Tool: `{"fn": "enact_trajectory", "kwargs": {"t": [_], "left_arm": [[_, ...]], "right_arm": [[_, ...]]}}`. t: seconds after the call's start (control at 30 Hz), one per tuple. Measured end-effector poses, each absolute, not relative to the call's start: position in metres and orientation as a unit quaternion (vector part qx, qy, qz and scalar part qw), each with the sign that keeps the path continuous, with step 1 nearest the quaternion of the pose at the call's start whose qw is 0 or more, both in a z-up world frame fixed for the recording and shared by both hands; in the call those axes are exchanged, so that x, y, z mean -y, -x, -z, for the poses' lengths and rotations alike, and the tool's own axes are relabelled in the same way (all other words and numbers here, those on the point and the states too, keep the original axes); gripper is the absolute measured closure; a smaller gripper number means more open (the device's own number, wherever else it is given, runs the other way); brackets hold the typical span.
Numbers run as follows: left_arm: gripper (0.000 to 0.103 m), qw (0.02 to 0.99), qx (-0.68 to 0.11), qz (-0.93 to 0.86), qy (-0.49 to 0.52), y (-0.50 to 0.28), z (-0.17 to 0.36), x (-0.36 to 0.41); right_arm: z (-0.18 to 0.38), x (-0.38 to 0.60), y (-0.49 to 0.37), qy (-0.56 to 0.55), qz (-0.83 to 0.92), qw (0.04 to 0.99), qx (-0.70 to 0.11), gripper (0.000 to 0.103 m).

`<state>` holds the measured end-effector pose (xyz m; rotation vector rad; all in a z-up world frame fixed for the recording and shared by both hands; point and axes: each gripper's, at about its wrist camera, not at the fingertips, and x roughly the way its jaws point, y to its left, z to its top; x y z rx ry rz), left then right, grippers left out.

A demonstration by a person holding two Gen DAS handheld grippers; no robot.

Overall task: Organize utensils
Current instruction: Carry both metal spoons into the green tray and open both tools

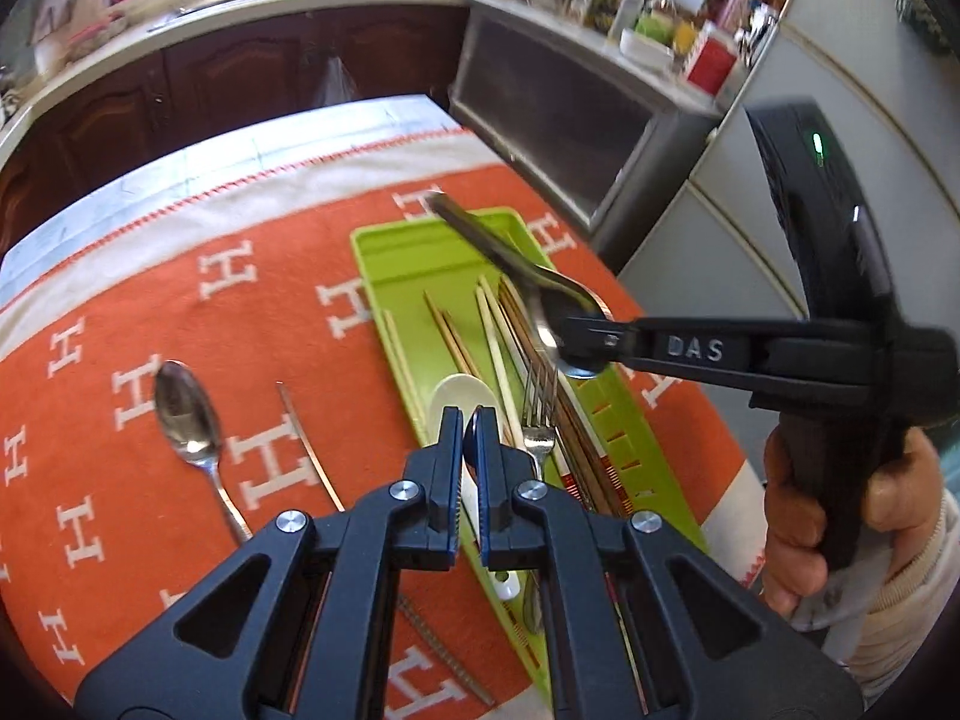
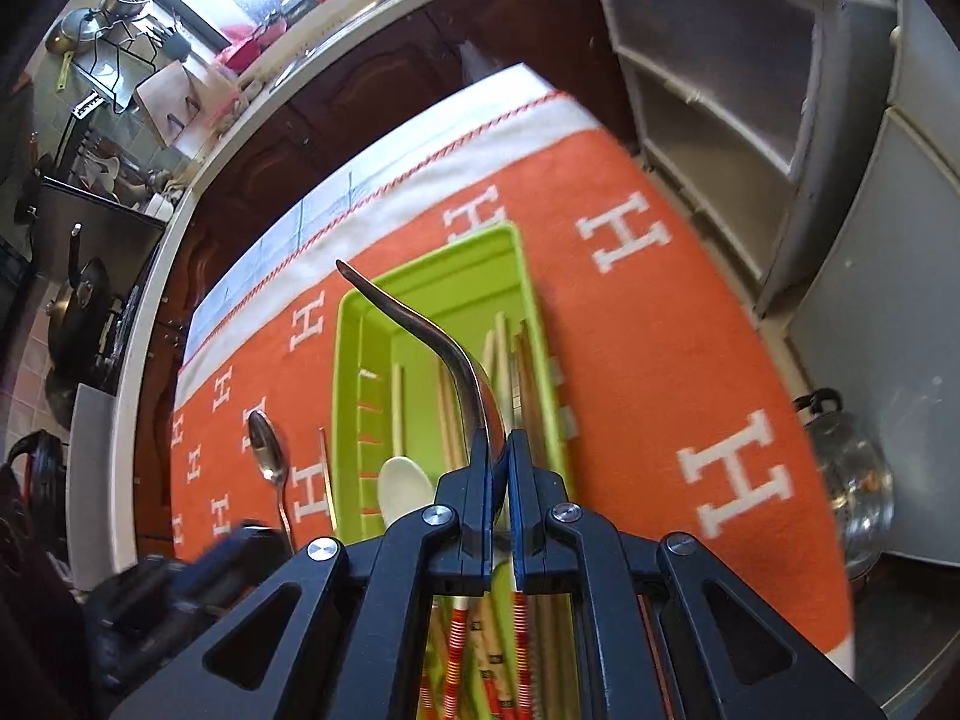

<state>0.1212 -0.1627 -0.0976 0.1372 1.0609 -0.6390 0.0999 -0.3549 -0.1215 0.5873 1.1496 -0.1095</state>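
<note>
A green utensil tray (image 1: 414, 264) (image 2: 366, 324) lies on the orange cloth and holds several chopsticks (image 1: 498, 348), a fork (image 1: 537, 414) and a white ceramic spoon (image 1: 456, 396) (image 2: 405, 486). My right gripper (image 2: 501, 447) (image 1: 579, 342) is shut on the bowl of a metal spoon (image 2: 408, 318) (image 1: 480, 234), held above the tray with its handle pointing away. My left gripper (image 1: 469, 420) hovers over the tray's near end, shut with nothing between its fingers. A second metal spoon (image 1: 183, 414) (image 2: 267, 450) and a thin metal rod (image 1: 306, 444) (image 2: 326, 480) lie on the cloth left of the tray.
A thin straw brush (image 1: 444, 654) lies on the cloth near my left gripper. Dark wooden cabinets (image 1: 240, 78) run behind the table, grey open shelves (image 2: 720, 90) stand to its right, and a glass kettle (image 2: 858, 480) sits low on the right. A hand (image 1: 798, 522) holds the right gripper's handle.
</note>
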Motion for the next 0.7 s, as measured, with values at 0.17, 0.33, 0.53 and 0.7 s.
{"fn": "enact_trajectory", "kwargs": {"t": [0.17, 0.33, 0.53, 0.7], "left_arm": [[0.101, 0.802, -0.511, 0.298, -0.077, -0.126, 0.114, 0.175], [0.101, 0.795, -0.52, 0.3, -0.087, -0.127, 0.121, 0.177], [0.101, 0.793, -0.523, 0.303, -0.078, -0.125, 0.12, 0.172], [0.101, 0.793, -0.524, 0.302, -0.074, -0.119, 0.115, 0.163]], "right_arm": [[0.147, 0.345, -0.129, -0.295, 0.042, 0.781, -0.549, 0.097], [0.156, 0.334, -0.148, -0.275, 0.028, 0.794, -0.541, 0.063], [0.144, 0.336, -0.138, -0.282, 0.019, 0.806, -0.52, 0.063], [0.127, 0.343, -0.112, -0.269, 0.02, 0.818, -0.507, 0.063]]}}
